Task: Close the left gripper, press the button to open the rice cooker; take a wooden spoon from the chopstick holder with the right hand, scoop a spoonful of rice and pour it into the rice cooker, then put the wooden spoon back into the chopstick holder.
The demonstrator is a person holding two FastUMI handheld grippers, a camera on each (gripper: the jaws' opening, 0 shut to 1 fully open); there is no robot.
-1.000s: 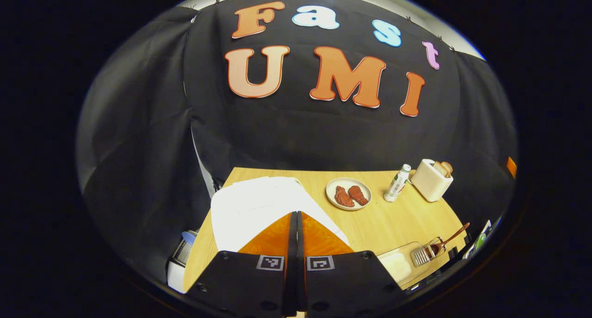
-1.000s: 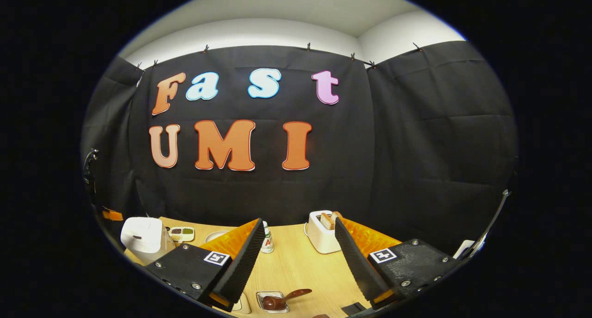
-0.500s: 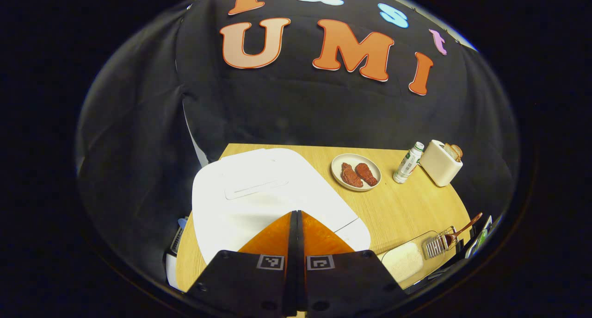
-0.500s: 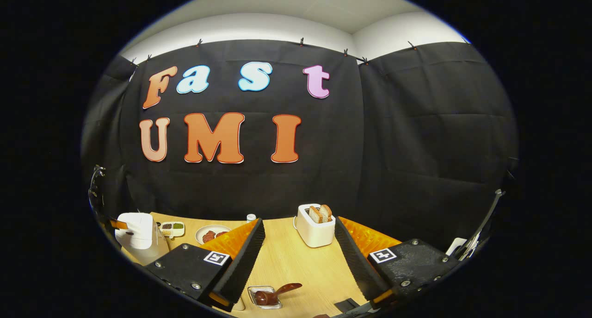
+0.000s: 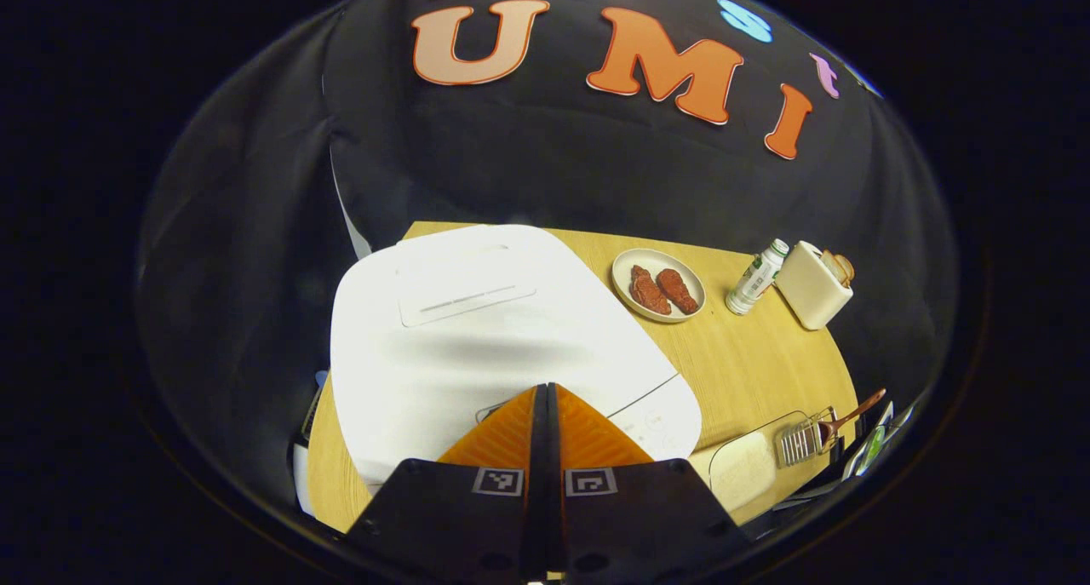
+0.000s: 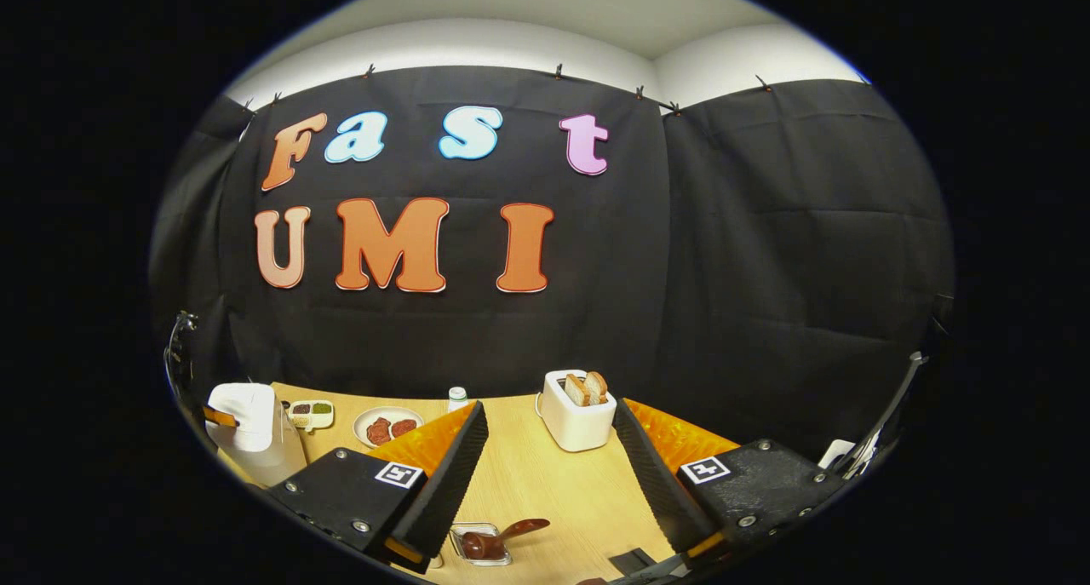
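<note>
White plastic rice cooker [image 5: 477, 329] sat lid-down on the tabletop [image 5: 749, 372], left gripper [image 5: 546, 415] above its front edge, fingers pressed together.
The narrow tip could have slid off the button, hidden under the fingers, or landed on the control panel [image 5: 656, 419]. The right gripper [image 6: 545, 474] hung with fingers spread and empty over the wooden spoon [image 6: 502, 537] in the chopstick holder [image 6: 482, 544]. The bottle [image 5: 756, 277] label was too small to read.
</note>
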